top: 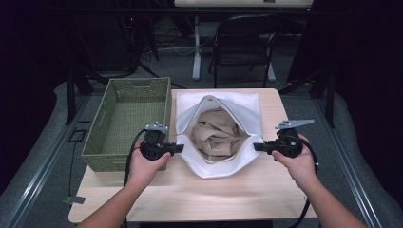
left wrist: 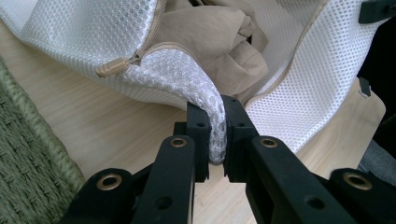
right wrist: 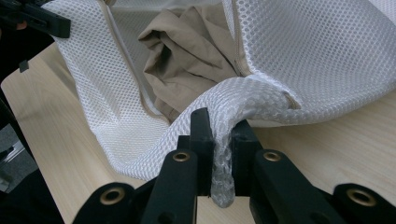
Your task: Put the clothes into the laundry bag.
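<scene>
Tongs (top: pixel 179 148) (top: pixel 257 147) spread mesh bag (top: pixel 247 137), mouth upward.

Light wood table (top: pixel 247 187): green woven basket (top: pixel 128 121), white mesh bag (top: pixel 223 164).

The bare strip of light wooden table (top: pixel 228 194) nearest the person lies open, wide enough for either hand to cross. On the left, the tall green woven rectangular basket (top: pixel 128 124) stands just beside the left gripper (top: pixel 177 148), walling off movement that way. Between both grippers, the white mesh laundry bag (top: pixel 237 164) with crumpled beige cloth (top: pixel 216 133) inside blocks the middle. Bare tabletop flanks the right gripper (top: pixel 259 147).
</scene>
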Motion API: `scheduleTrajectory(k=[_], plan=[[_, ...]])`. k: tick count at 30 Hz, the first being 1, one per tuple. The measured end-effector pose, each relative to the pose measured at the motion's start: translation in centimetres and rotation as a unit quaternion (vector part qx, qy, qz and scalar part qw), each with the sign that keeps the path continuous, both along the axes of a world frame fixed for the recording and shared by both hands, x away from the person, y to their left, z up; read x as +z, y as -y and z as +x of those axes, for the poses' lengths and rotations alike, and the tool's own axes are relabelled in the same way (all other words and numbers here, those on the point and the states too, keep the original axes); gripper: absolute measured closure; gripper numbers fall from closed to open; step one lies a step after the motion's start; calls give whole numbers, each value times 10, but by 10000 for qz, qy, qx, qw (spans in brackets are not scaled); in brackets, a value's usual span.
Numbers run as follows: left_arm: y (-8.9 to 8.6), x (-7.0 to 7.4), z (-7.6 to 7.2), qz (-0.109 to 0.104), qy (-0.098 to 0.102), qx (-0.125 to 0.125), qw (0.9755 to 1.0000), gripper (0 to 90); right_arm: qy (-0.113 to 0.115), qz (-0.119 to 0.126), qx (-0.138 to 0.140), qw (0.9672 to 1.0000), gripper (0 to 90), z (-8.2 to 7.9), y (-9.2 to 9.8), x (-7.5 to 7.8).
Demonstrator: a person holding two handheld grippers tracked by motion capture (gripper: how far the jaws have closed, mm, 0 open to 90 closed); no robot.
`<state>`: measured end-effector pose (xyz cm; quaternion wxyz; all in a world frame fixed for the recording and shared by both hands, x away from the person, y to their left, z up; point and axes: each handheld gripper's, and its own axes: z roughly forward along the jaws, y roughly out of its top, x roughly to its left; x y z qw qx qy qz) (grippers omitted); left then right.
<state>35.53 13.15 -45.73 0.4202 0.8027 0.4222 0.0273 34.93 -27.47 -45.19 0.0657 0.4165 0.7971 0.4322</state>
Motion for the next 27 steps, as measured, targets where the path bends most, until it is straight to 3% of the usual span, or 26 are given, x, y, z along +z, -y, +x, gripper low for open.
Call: scheduleTrajectory(k=[9, 18, 27], plan=[[-6, 13, 11, -60, -97, -31, 9999, 838, -123, 75, 55, 9999, 830, 8, 1, 12], [-9, 28, 21, -159, -129, -63, 9998, 839, -154, 340, 16, 9993, 830, 17, 9, 22], [-14, 43, 32, -151, -63, -39, 9999, 839, -173, 433, -76, 9989, 829, 24, 21, 30]])
